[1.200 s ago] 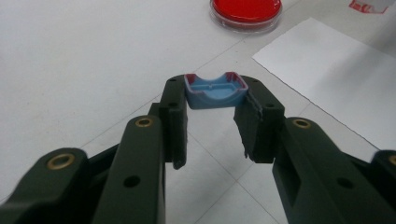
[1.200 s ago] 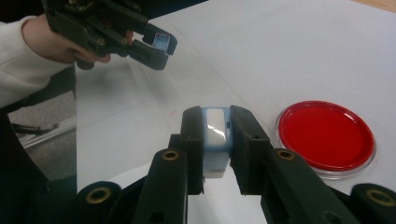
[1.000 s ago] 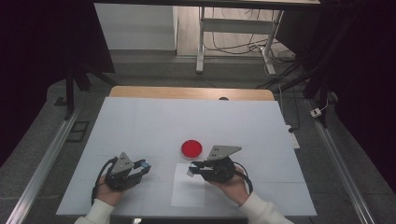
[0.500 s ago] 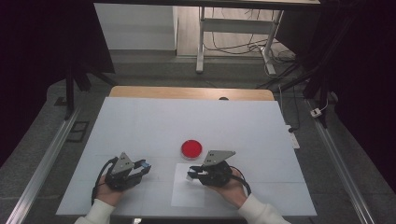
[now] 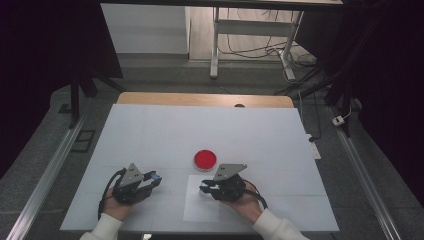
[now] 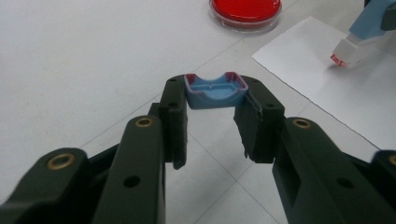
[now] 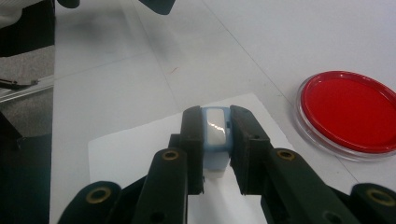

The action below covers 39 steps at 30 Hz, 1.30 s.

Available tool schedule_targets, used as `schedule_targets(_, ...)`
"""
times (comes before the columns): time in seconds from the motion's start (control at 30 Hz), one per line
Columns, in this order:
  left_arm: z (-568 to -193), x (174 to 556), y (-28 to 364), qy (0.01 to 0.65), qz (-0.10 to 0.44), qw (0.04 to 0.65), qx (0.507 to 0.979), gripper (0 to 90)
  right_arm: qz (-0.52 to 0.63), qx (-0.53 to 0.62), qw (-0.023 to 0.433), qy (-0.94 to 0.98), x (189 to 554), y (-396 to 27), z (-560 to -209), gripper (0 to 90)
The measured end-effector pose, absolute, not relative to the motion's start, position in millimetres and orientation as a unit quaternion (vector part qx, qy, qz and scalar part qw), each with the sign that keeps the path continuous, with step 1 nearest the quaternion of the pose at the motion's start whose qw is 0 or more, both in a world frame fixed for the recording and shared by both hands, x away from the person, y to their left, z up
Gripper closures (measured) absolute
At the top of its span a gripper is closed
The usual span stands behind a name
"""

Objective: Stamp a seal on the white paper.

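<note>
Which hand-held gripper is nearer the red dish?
Right. The right hand-held gripper sits just below the red dish; the left hand-held gripper lies farther left.

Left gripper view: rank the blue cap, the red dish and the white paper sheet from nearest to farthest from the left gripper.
1. Blue cap: clamped between the left gripper tips.
2. White paper sheet: ahead, to the right.
3. Red dish: farthest, at the top edge.

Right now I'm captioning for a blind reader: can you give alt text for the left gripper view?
Two black fingers pinch a small blue cap above a white table. Beyond it lie a red dish and a white paper sheet, where a blue marker's red tip touches down.
</note>
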<state>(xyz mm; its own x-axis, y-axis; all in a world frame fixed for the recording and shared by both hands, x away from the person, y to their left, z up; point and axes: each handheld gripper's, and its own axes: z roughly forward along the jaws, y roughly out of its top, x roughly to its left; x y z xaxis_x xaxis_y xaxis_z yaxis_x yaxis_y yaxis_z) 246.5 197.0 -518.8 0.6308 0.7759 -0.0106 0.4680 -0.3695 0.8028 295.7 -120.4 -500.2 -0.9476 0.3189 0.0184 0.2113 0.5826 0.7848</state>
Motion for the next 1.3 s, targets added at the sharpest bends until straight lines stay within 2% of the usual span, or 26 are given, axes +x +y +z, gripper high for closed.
schedule_targets(1.3, -519.0, 246.6, 196.8, 0.386, 0.188, 0.406, 0.807, 64.5, 0.404, 0.127, 0.085, 0.902, 293.2, -113.8, -504.9, 75.1)
